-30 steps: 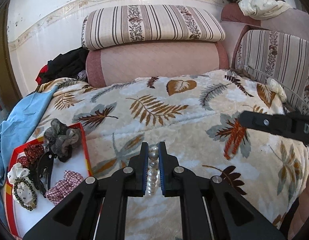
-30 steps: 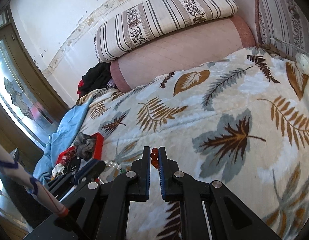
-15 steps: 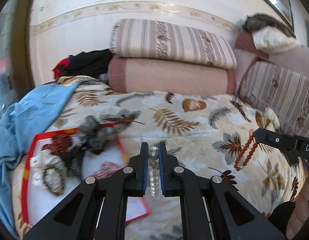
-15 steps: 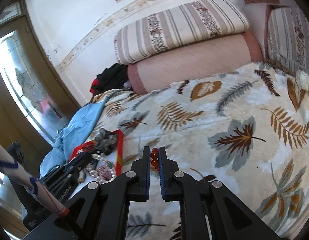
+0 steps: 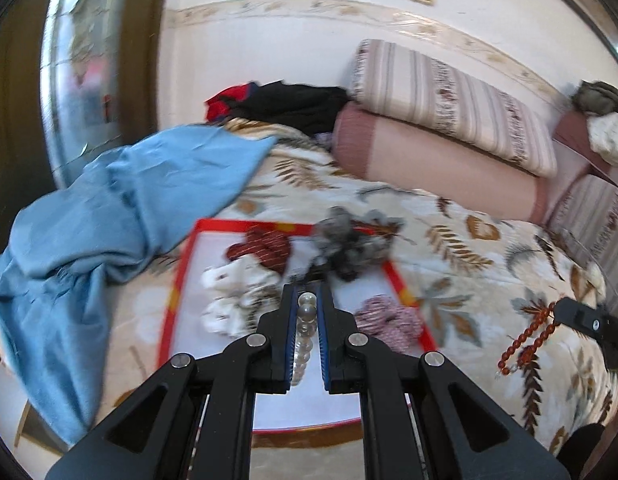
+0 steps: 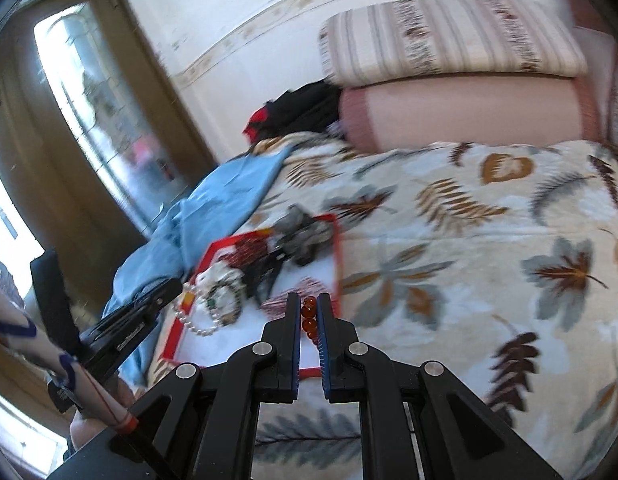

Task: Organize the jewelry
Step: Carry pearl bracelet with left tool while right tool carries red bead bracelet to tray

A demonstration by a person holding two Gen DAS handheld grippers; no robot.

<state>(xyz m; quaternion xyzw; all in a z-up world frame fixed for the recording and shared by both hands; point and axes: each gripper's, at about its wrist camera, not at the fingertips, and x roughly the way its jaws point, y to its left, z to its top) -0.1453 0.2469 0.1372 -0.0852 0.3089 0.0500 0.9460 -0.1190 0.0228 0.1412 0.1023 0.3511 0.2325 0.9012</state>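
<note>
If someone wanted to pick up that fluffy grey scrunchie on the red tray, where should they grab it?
Probably from above, on the grey scrunchie's puffy folds at the far right corner of the red-edged tray. It is a soft, bunched ring lying flat, so pinching one side of the loop should lift it. Coming from the right avoids the dark red scrunchie beside it.

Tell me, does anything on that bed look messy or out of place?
Yes. A grey ruffled scrunchie straddles the far rim of the red-edged white tray instead of lying inside, and a crumpled blue cloth spills over the leaf-print blanket beside it.
</note>
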